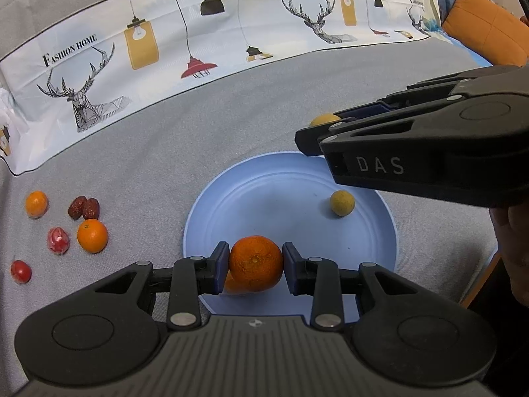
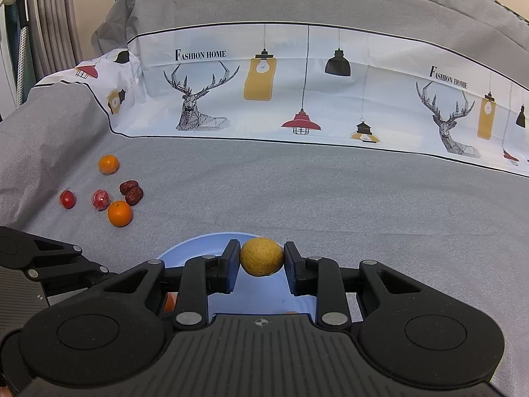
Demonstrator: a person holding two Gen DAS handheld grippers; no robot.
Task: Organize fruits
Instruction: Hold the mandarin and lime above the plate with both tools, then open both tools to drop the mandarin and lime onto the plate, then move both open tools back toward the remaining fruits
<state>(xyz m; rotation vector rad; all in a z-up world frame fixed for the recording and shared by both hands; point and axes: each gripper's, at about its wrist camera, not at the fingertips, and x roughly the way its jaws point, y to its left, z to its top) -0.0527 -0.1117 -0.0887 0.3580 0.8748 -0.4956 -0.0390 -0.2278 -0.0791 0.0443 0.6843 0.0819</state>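
Observation:
My left gripper (image 1: 255, 266) is shut on an orange mandarin (image 1: 255, 262), held over the near part of a light blue plate (image 1: 291, 205). Another orange fruit (image 1: 233, 285) lies on the plate just under it. A small yellow-brown round fruit (image 1: 342, 202) lies on the plate's right side. My right gripper (image 2: 262, 260) is shut on a yellow-brown round fruit (image 2: 261, 256) above the plate's far edge (image 2: 198, 244); it also shows in the left wrist view (image 1: 307, 137), coming in from the right.
On the grey cloth left of the plate lie two oranges (image 1: 92, 235) (image 1: 36, 203), two dark red dates (image 1: 83, 207), a red wrapped fruit (image 1: 58, 240) and a small red fruit (image 1: 20, 271). A printed white cloth (image 1: 198, 43) runs along the back. An orange cushion (image 1: 486, 26) sits far right.

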